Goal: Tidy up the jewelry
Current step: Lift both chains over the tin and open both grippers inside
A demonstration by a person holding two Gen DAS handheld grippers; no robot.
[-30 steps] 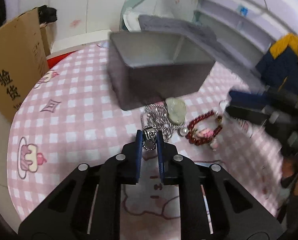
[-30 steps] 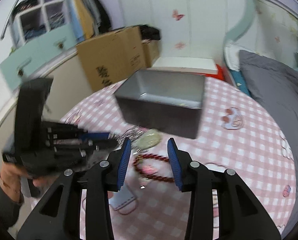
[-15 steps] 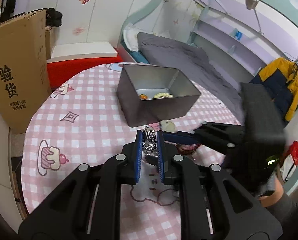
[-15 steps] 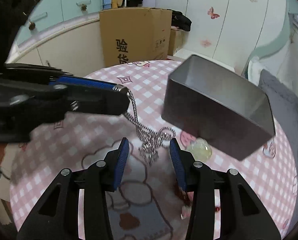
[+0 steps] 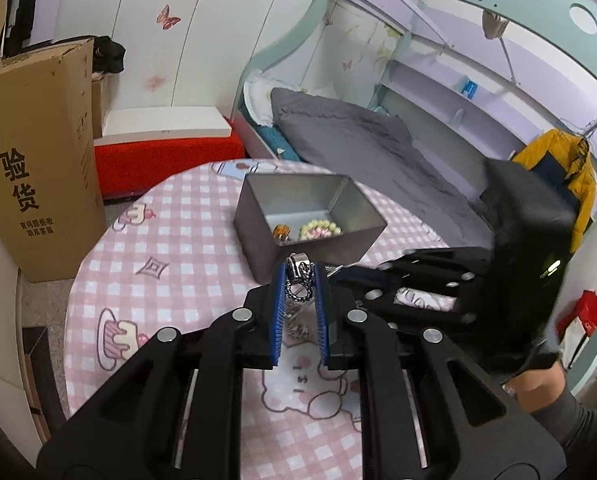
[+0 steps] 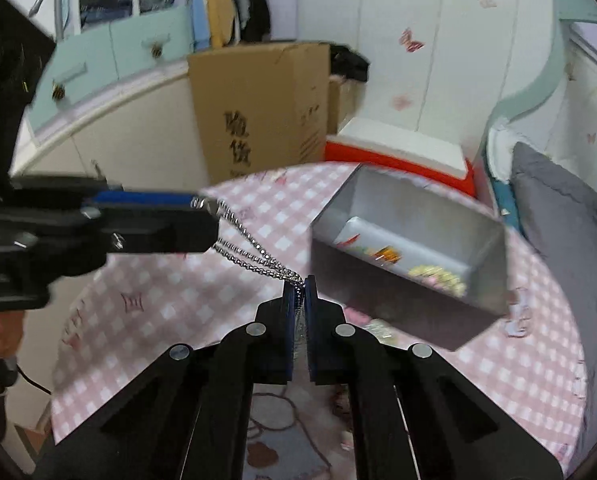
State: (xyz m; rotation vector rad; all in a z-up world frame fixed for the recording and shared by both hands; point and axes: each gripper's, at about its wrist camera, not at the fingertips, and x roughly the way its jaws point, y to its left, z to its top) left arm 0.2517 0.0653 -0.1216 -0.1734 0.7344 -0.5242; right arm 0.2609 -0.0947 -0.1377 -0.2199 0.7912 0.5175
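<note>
A silver chain necklace stretches taut between both grippers above the pink checked table. My left gripper is shut on its clasp end, and loops of chain hang between the blue pads. In the right wrist view the left gripper reaches in from the left. My right gripper has its jaws closing on the chain's other end, which is pinched between the pads. The open silver tin stands just beyond, holding a pale bead bracelet and an amber piece.
A tall cardboard box stands left of the table, and a red bench lies behind it. A grey bed lies beyond the tin. A pale pendant lies on the cloth by the tin's near wall.
The left gripper rose and lifted the chain off the table. The right gripper swung in under the hanging chain and went from open to shut on its lower end.
</note>
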